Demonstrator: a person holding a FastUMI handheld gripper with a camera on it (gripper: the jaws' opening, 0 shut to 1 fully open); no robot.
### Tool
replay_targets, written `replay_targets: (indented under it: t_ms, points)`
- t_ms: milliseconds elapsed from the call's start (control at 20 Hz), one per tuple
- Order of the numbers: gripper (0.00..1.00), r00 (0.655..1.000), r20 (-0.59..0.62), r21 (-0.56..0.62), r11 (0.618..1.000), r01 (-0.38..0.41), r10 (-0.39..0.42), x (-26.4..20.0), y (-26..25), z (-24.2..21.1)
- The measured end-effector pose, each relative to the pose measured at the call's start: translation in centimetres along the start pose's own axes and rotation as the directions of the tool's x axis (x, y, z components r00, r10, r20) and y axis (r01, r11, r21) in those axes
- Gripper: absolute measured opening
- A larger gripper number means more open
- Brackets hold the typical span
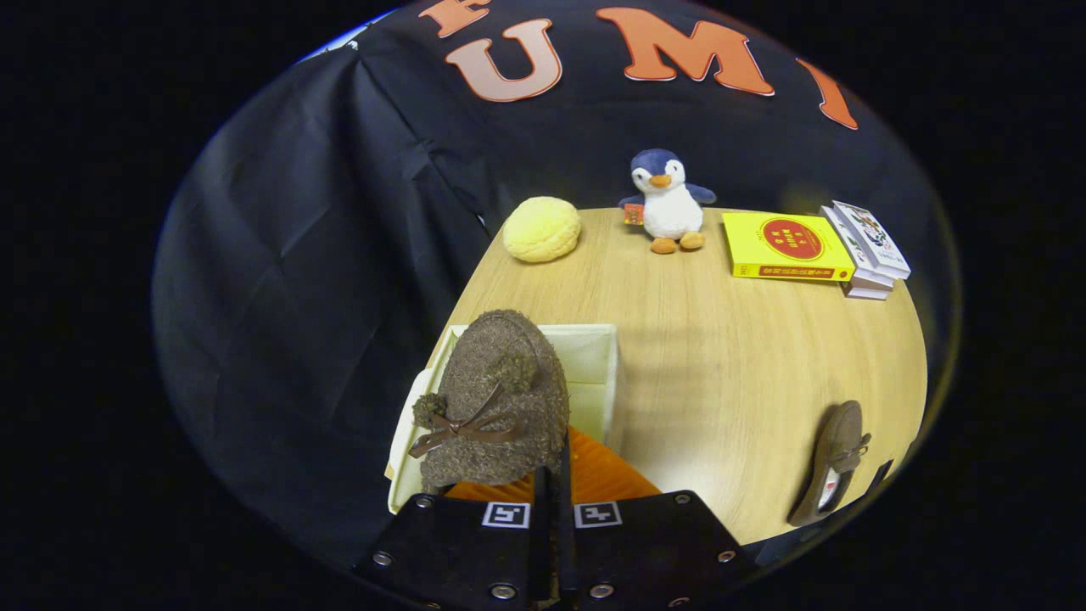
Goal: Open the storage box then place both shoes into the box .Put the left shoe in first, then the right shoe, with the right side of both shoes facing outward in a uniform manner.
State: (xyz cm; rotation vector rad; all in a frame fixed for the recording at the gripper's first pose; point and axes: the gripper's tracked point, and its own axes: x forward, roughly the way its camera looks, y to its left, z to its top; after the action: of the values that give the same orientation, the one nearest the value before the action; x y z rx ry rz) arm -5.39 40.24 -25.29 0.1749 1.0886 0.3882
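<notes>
Brown fuzzy slipper (496, 399) is clamped at its edge by the nearly closed jaws of the gripper (551, 475), held above the open white storage box (594, 356); the other slipper (831, 462) is left apart on the desk (721, 365).

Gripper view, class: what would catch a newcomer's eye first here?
A fuzzy brown shoe with a bow, held just ahead of the closed gripper over the open white box. Beyond, a toy penguin stands by the wall; the second shoe lies on the table.
</notes>
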Motion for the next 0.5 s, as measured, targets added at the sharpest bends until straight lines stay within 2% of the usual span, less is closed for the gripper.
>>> replay_targets:
  t_ms: [300, 500]
  points:
    - [0.05, 0.996, -0.079, 0.044, 0.998, 0.054, -0.050, 5.0, 2.5, -2.0]
    - [0.06, 0.988, -0.116, 0.087, 0.989, 0.117, -0.106, 8.2, 2.9, -3.1]
